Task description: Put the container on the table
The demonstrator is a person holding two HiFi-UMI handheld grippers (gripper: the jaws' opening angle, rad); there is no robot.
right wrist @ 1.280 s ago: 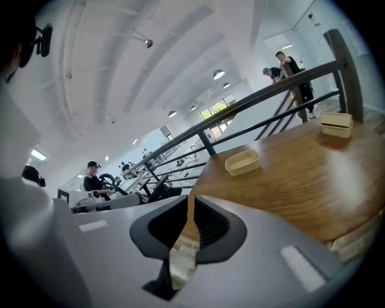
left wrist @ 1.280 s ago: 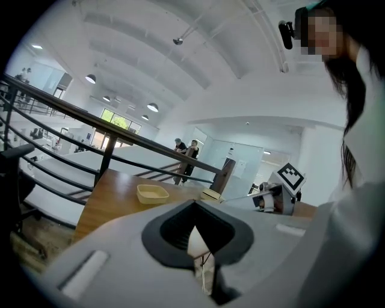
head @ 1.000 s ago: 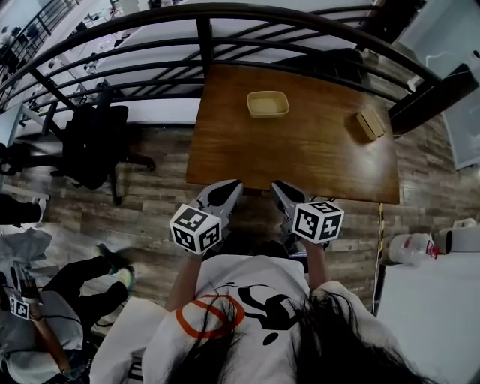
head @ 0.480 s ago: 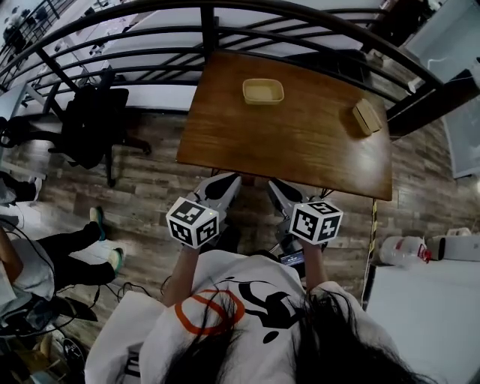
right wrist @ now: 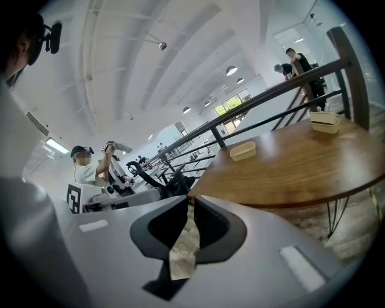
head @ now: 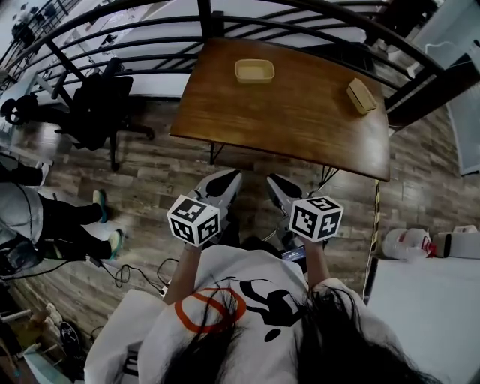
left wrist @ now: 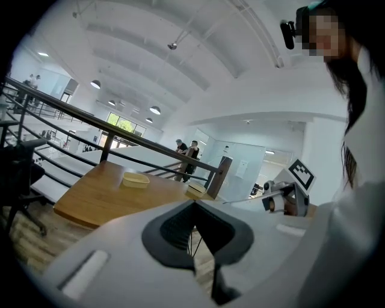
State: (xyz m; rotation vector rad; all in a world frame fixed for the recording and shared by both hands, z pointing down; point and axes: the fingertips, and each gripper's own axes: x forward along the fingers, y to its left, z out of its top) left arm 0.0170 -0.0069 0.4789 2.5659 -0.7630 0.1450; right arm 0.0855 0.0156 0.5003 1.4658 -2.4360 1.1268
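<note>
A shallow yellow container sits near the far edge of the brown wooden table; it also shows in the left gripper view and the right gripper view. A second tan box lies at the table's right end. Both grippers hang close to my chest, short of the table's near edge. My left gripper is shut and holds nothing. The jaws of my right gripper are also together and hold nothing.
A dark metal railing curves behind the table. A black office chair stands to its left. A person's legs and cables are on the wood floor at left. A white jug and a white surface are at right.
The table has slid up and farther off in the head view. The person at the lower left has shifted. Both grippers stay shut in the same place before me.
</note>
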